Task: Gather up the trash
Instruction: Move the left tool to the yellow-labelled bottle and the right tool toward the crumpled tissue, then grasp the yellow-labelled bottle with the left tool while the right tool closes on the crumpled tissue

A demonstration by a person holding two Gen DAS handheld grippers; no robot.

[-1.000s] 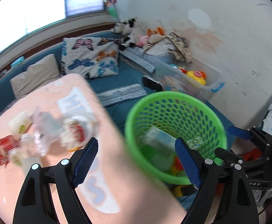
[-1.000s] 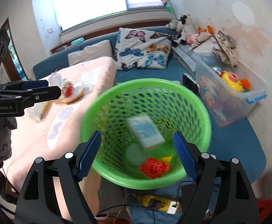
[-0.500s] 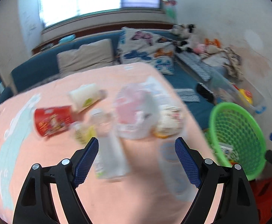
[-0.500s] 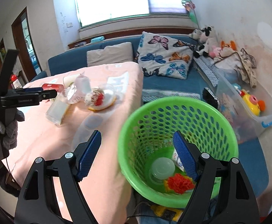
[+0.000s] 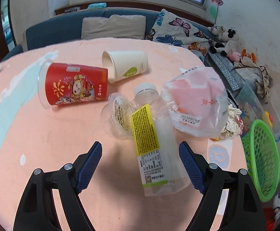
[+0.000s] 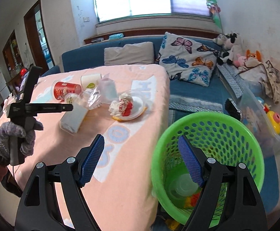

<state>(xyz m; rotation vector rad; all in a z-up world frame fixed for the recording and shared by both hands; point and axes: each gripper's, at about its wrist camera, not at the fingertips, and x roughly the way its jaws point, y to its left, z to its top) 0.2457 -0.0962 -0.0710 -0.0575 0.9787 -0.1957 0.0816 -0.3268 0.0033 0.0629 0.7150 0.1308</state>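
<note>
While the left tool (image 5: 140,161) gapes empty over the clear bottle (image 5: 155,134), nothing touches it. Beside the worktop (image 6: 120,173), the right tool (image 6: 141,159) hangs open by the green basket (image 6: 255,144).

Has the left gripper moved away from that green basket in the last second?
Yes. The left gripper has swung from over the green basket to above the plastic bottle on the table.
</note>
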